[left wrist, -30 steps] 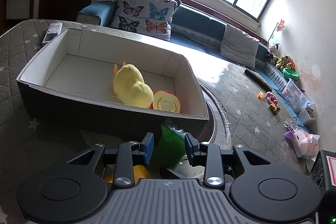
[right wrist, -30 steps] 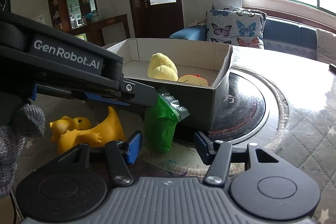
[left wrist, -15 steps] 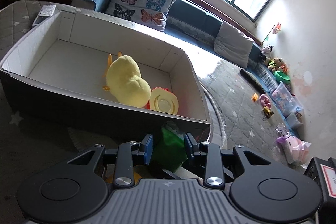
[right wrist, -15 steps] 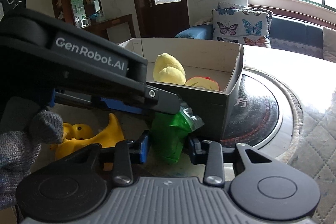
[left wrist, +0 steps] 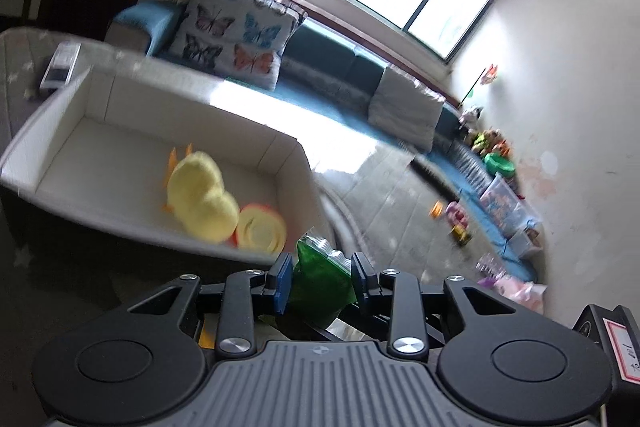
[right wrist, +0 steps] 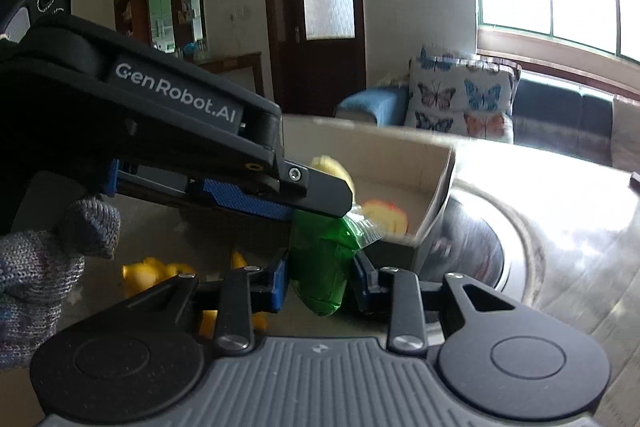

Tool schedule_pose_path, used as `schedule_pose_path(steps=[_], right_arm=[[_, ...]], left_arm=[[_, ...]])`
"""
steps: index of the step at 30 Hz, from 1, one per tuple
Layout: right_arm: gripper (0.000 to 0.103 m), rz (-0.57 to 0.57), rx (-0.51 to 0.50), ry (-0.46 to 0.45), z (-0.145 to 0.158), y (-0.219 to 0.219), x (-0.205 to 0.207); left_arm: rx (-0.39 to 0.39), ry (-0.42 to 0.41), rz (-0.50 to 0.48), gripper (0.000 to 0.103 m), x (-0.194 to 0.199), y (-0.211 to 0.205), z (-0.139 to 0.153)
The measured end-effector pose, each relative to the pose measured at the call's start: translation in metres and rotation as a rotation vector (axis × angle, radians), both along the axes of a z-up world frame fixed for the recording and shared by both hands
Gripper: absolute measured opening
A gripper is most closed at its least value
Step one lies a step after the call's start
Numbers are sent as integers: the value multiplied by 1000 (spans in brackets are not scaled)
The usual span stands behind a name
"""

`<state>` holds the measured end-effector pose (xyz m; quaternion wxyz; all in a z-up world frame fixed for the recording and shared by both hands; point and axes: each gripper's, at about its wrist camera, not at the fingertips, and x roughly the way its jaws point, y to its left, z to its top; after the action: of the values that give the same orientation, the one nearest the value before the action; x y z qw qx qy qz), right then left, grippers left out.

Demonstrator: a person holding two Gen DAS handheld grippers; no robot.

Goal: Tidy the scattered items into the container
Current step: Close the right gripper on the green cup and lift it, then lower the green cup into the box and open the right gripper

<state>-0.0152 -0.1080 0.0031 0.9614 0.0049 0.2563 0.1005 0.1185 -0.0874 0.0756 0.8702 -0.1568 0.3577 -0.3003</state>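
A green plastic packet (left wrist: pixel 320 281) sits between the fingers of both grippers. My left gripper (left wrist: pixel 322 279) is shut on the green packet and holds it near the box's near right corner. My right gripper (right wrist: pixel 320 281) is shut on the same packet (right wrist: pixel 320 267), below the left gripper's fingers (right wrist: pixel 248 203). The open cardboard box (left wrist: pixel 120 223) holds a yellow plush duck (left wrist: pixel 200 195) and a round orange-and-yellow toy (left wrist: pixel 260 231). A yellow rubber duck toy (right wrist: pixel 160 273) lies on the table to the left, partly hidden.
A dark round turntable (right wrist: pixel 472 259) lies right of the box on the quilted table. A remote (left wrist: pixel 60 69) lies beyond the box. A sofa with a butterfly cushion (left wrist: pixel 236 39) stands behind. Small toys (left wrist: pixel 456 219) lie at the table's far right.
Both grippers have closed in on the green packet and lifted it up toward the box's rim. The right gripper's jaws went from wide open to shut on it.
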Motion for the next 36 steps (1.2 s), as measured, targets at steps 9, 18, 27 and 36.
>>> schedule_pose_path(steps=[9,18,27,36], right_arm=[[30,-19,-37,-63,26,-5,49],[30,-40,-23,0,11,-21,112],[33,-50,-10,57,-11,-27,134],[44,-66,-23,38,-5,-32,123]], left_arm=[[-23,-75,66,33,44,-14,23],[-26,-19,130,33,98,-12,-1],[-28,12,159,33,103,8,-17],[-24,3,165,33,75,17,-12]])
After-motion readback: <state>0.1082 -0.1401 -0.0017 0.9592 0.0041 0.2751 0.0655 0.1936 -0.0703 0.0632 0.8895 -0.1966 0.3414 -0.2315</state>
